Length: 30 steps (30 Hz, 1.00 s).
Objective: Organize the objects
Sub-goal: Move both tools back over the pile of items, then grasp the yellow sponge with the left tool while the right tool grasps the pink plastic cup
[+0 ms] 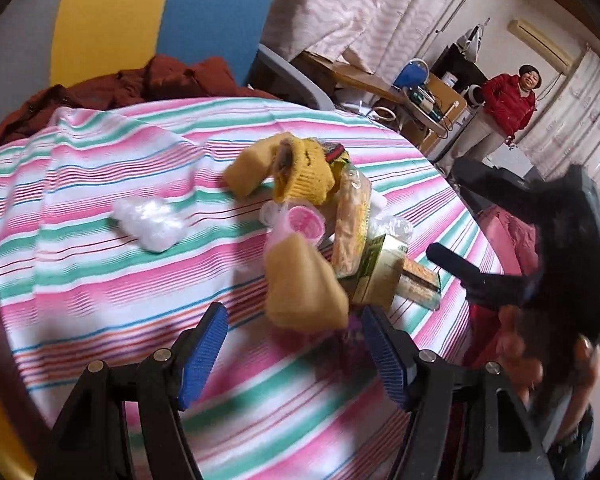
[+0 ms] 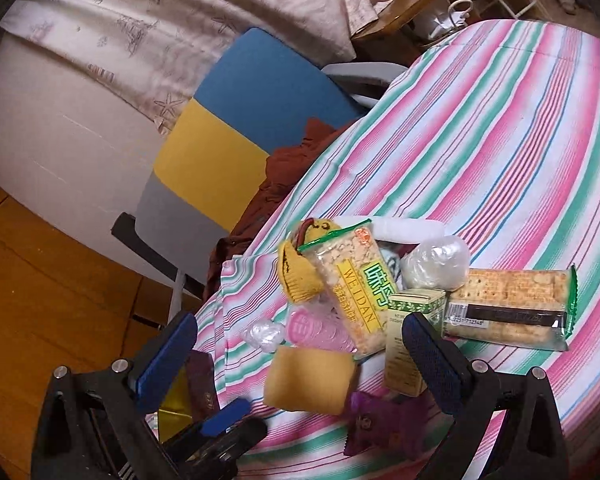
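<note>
Covering table, striped cloth (image 1: pixel 100 200), curtained room

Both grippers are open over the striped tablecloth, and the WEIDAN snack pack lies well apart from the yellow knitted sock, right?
Not quite. In the right wrist view the WEIDAN snack pack lies against the yellow knitted sock, overlapping it. Both the left gripper and right gripper are open over the striped tablecloth.

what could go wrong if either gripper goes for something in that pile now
The snacks lie heaped and overlapping: pulling the tan sponge could drag the pink lid or the WEIDAN packet along. The purple pouch lies near the table edge and might slip off. Both grippers, left and right, are open and close together, so they could collide.
</note>
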{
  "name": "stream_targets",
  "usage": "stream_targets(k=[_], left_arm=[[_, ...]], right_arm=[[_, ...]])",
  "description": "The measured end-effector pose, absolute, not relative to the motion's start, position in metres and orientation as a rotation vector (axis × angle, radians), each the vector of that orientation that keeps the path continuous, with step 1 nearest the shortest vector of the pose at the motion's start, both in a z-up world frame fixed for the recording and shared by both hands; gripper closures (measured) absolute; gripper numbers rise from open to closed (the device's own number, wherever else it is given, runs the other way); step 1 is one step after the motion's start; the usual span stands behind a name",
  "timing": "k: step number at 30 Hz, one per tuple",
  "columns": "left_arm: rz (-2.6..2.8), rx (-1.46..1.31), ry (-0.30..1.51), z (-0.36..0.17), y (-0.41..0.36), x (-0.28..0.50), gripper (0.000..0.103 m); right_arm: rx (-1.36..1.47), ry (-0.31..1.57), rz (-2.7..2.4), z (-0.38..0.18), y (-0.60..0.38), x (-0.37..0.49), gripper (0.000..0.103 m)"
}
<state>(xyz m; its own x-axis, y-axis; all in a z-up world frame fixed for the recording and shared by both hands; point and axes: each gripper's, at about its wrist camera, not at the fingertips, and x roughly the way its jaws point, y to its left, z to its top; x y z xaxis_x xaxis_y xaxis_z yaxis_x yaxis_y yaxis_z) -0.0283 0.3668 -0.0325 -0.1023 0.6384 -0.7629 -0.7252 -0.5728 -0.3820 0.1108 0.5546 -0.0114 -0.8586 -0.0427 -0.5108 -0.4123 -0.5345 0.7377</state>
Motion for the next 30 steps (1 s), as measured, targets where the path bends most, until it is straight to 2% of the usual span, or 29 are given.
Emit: stream_targets(k=[5, 6, 7, 17, 27, 30], left_arm=[[1.791, -1.255, 0.109, -0.05, 0.395, -0.038, 0.034], [1.785, -1.267, 0.11, -0.055, 0.399, -0.04, 0.041], [1.764, -1.287, 0.104, -0.059, 0.4, -0.042, 0.062], [1.792, -1.255, 0.112, -0.063, 0.327, -0.022, 0.066], [1.85, -1.182, 0.164, -0.062, 0.297, -0.007, 0.067], [1.862, -1.145, 0.189, -0.061, 0.296, -0.002, 0.067]], right_arm=[[-0.747, 1.376, 2.508, -0.012, 0.551, 0.107, 0.0], [-0.753, 1.373, 2.51, -0.013, 0.55, 0.106, 0.0], [-0.762, 1.369, 2.513, -0.013, 0.55, 0.105, 0.0], [-0.85, 1.246, 2.609, -0.009, 0.534, 0.091, 0.0], [-1.289, 1.04, 2.696, -0.025, 0.482, 0.051, 0.0], [-1.366, 1.082, 2.668, -0.029, 0.475, 0.039, 0.0]])
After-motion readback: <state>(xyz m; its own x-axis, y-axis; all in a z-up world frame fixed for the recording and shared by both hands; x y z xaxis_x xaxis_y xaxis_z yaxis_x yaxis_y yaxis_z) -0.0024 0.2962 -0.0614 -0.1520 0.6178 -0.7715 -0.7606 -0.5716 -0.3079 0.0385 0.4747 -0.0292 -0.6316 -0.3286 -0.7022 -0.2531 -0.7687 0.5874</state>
